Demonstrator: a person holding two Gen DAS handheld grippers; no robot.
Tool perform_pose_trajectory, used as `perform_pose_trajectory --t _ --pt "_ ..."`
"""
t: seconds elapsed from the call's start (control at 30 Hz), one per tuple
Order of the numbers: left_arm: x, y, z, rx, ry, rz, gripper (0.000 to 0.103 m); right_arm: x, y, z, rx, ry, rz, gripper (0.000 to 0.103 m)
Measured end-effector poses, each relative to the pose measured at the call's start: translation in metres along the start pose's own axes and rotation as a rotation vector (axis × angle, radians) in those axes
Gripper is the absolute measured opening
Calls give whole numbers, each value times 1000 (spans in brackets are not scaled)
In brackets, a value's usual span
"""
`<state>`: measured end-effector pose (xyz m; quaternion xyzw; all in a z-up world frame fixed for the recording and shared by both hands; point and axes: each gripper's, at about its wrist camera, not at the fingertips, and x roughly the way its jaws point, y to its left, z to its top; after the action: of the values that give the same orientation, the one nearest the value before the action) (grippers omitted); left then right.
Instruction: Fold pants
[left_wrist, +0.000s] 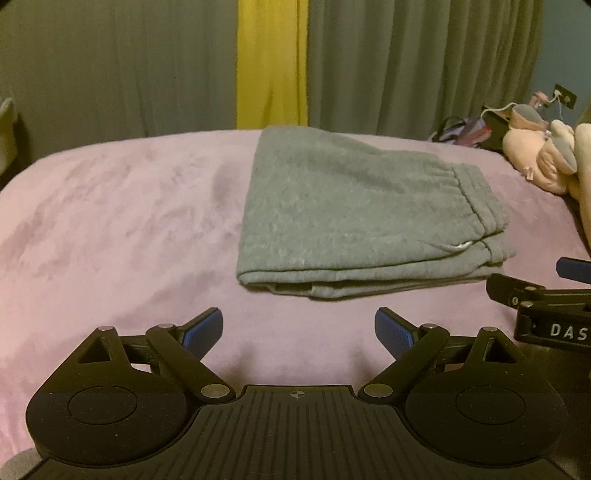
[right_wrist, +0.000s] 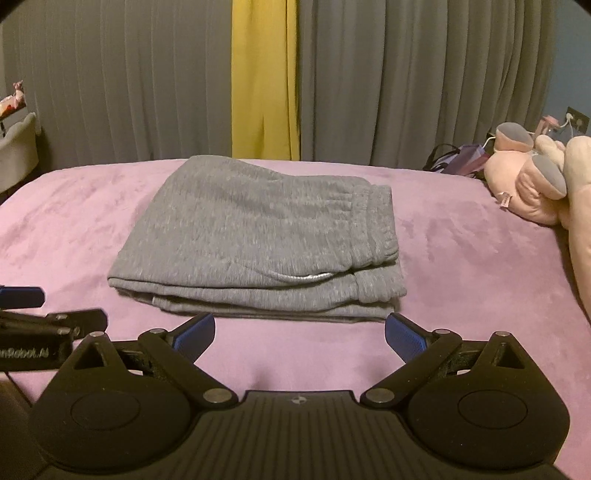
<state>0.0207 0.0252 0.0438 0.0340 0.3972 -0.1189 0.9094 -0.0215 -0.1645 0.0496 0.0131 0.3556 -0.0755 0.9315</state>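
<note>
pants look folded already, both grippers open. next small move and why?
Probably just back both grippers off. The gray pants lie in a stacked, folded bundle on the pink blanket; the left gripper and right gripper are open, empty and short of the cloth. No loose leg shows.

Plush toy running off the right edge in both views, face not showing. Right gripper entering the left wrist view only partly, lettering cut at "DAS". Small items behind the toy blurring past identification.
</note>
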Motion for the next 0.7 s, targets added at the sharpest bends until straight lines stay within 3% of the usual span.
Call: perform_pose_trajectory --t 0.17,0.53,0.7 --pt "22 0 5 0 43 18 94 19 3 -1 -28 20 -11 99" --pt "53 -5 11 40 69 17 94 45 -11 -2 69 43 24 99" --pt "63 -11 11 71 77 25 94 54 -9 1 34 40 8 99"
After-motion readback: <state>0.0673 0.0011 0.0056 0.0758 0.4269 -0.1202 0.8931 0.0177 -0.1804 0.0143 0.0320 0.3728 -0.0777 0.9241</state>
